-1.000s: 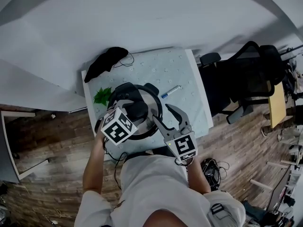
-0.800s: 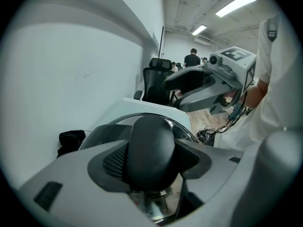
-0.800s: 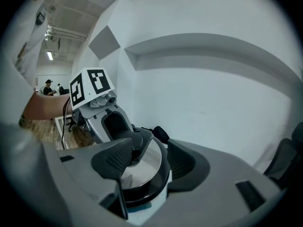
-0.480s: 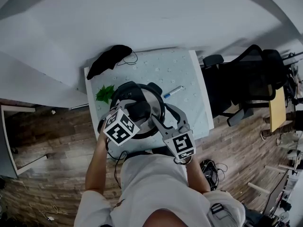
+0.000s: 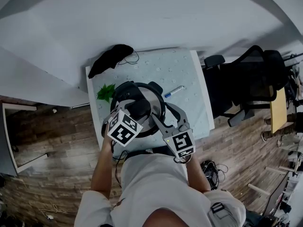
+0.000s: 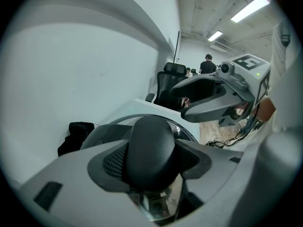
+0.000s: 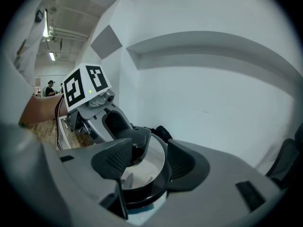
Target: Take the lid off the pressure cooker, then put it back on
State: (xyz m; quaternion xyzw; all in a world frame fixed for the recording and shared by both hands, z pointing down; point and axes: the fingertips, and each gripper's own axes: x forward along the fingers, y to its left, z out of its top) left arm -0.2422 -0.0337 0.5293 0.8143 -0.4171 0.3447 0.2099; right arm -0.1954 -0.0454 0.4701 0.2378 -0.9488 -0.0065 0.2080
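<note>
Head view first: the pressure cooker (image 5: 152,87) sits on the table (image 5: 189,74), and its lid (image 5: 152,100) looks seated flat on the pot with no gap showing. The left gripper (image 5: 135,109) is right over the middle of the cooker, and the left gripper view settles it: both jaws are clamped on the black knob (image 6: 151,148) at the lid's centre, a firm grasp. The right gripper (image 5: 167,115) hangs at the cooker's right side, jaws spread wide and holding nothing, with the lid's rim showing just beyond them in the right gripper view. Behind the cooker lies a black cloth (image 5: 111,59), to its left a green leaf (image 5: 105,92), and to its right a pen (image 5: 173,91), none of them in the way. As for progress, the lid is on and gripped. That reads either as the moment before the lift or as the lid just set back down, and these pictures cannot say which.
</note>
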